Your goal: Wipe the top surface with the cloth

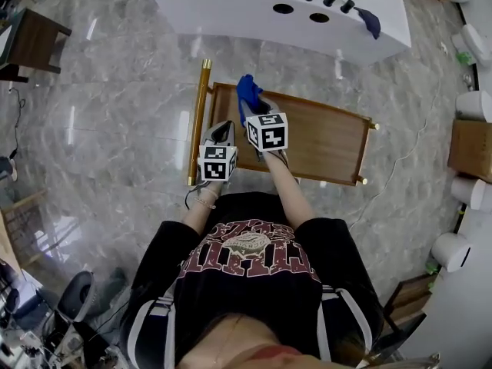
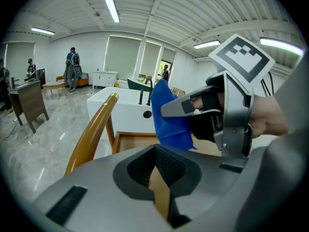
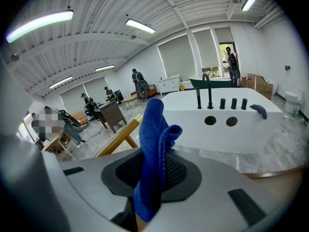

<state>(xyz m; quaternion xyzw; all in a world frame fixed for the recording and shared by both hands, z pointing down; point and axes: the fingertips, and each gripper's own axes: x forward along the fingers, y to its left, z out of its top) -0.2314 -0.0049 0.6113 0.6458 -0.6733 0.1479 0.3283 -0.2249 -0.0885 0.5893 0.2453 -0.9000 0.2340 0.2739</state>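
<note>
The blue cloth (image 3: 153, 129) was clamped between the jaws of the right gripper (image 1: 254, 114), a bunched fold standing out past the tips and the rest trailing from them. It was held over the left end of the wooden worktop (image 1: 323, 141). Seen from the left gripper view, its lower edge appeared to hang clear of the wood rather than press on it. That grip probably left enough loose fabric to lay flat and drag once lowered, so the wiping stroke itself looked not yet begun.

The left gripper (image 2: 155, 170) sat just beside and nearer the person, its jaws drawn together on nothing, only a sliver of wood showing through them. It seemed simply parked out of the cloth's way.

The worktop was a bare brown rectangle with a brass-coloured rail (image 1: 198, 121) along its left end and a thinner one on the right. No spill or dirt could be made out on it.

Beyond it stood a white tub-like unit (image 1: 254, 6) with black fittings and two round holes, a dark cloth (image 1: 370, 20) draped at one end. The floor (image 1: 115, 106) was glossy grey marble. Farther off were desks, several people (image 2: 72, 66) standing, tall blinds and strip lights overhead.
</note>
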